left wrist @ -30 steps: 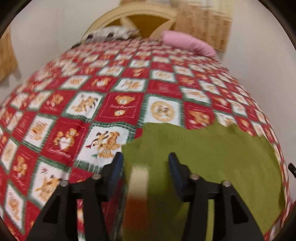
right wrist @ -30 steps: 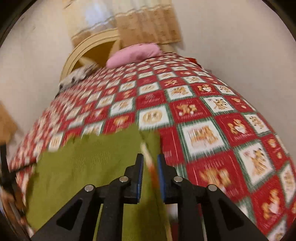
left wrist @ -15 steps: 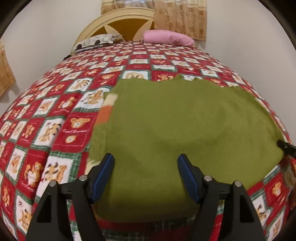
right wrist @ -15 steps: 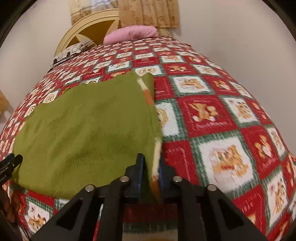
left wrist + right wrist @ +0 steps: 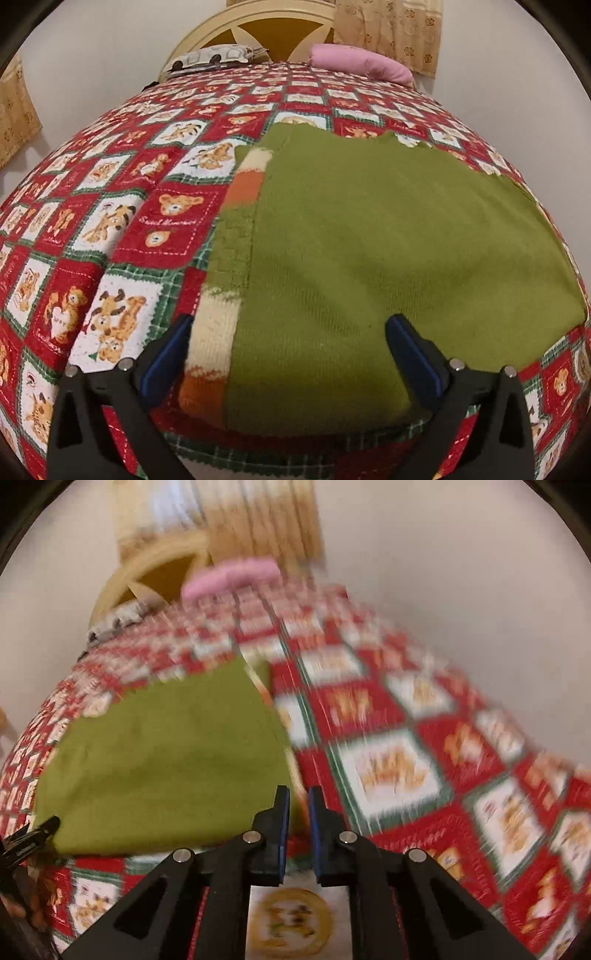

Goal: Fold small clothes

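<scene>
A green knitted garment (image 5: 388, 251) with a cream and orange striped edge (image 5: 243, 184) lies flat on the bed. My left gripper (image 5: 288, 354) is open wide, its jaws either side of the garment's near left corner, holding nothing. In the blurred right wrist view the same garment (image 5: 166, 760) lies left of centre. My right gripper (image 5: 295, 819) has its jaws nearly together with a narrow gap, just off the garment's near right corner. I see no cloth between them.
The bed has a red, white and green teddy-bear quilt (image 5: 110, 206). A pink pillow (image 5: 362, 62), a patterned pillow (image 5: 210, 59) and a cream headboard (image 5: 266, 18) stand at the far end. The bed's near edge is just below both grippers.
The garment was drawn towards the near edge and laid flat. My left gripper opened wider. My right gripper let go of the striped edge and pulled back, moving fast.
</scene>
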Tool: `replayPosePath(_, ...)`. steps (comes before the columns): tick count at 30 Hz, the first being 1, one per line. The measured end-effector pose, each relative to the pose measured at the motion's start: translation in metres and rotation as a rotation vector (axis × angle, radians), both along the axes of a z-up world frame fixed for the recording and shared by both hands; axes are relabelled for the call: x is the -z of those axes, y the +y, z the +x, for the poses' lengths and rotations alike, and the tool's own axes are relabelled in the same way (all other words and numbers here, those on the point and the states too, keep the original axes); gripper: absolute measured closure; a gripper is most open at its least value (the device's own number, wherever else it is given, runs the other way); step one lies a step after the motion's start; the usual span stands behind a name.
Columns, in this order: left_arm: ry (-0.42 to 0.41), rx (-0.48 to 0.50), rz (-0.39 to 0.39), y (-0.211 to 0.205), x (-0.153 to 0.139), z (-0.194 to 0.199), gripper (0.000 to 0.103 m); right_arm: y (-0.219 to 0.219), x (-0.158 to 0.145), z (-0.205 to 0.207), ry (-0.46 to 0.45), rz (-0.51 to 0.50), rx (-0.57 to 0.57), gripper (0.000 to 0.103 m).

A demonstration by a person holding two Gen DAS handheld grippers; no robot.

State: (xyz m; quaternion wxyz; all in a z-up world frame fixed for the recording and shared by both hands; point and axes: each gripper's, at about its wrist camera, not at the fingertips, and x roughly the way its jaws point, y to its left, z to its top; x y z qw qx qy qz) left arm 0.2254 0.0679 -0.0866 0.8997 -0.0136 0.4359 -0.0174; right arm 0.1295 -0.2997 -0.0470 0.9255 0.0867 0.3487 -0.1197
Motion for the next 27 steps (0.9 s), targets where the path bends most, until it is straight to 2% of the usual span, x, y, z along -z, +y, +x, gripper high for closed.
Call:
replayPosePath(2, -0.002, -0.003, 0.008, -0.001, 0.0, -0.002, 0.0, 0.031, -0.016, 0.003, -0.055, -0.01, -0.104, 0.094)
replayPosePath(4, -0.009, -0.004, 0.021, -0.001, -0.001, -0.004, 0.0, 0.063, -0.015, 0.022, -0.034, 0.041, -0.233, 0.094)
replayPosePath(6, -0.009, -0.005, 0.024, 0.0, -0.001, -0.004, 0.0, 0.09, -0.006, 0.043, 0.008, 0.056, -0.292, 0.094)
replayPosePath(9, 0.0, -0.008, 0.008, 0.003, -0.001, -0.004, 0.0, 0.114, 0.016, 0.067, 0.071, 0.109, -0.322, 0.094)
replayPosePath(12, 0.007, -0.008, -0.009, 0.006, -0.001, -0.004, 0.0, 0.127, 0.046, 0.077, 0.146, 0.104, -0.334, 0.094)
replayPosePath(14, 0.001, -0.029, -0.026, 0.011, -0.003, -0.006, 0.0, 0.129, 0.051, 0.071, 0.104, 0.086, -0.339, 0.092)
replayPosePath(17, -0.059, -0.19, -0.094, 0.038, -0.012, -0.019, 0.0, 0.127, 0.051, 0.067, 0.097, 0.087, -0.341, 0.092)
replayPosePath(19, -0.093, -0.268, -0.186, 0.058, -0.016, -0.032, 0.001, 0.126, 0.05, 0.066, 0.093, 0.089, -0.343, 0.091)
replayPosePath(25, -0.082, -0.277, -0.339, 0.067, -0.008, -0.057, 0.005, 0.112, 0.052, 0.068, 0.07, 0.186, -0.351, 0.091)
replayPosePath(27, -0.099, -0.29, -0.355, 0.058, -0.008, -0.062, 0.005, 0.112, 0.054, 0.068, 0.066, 0.206, -0.352, 0.091)
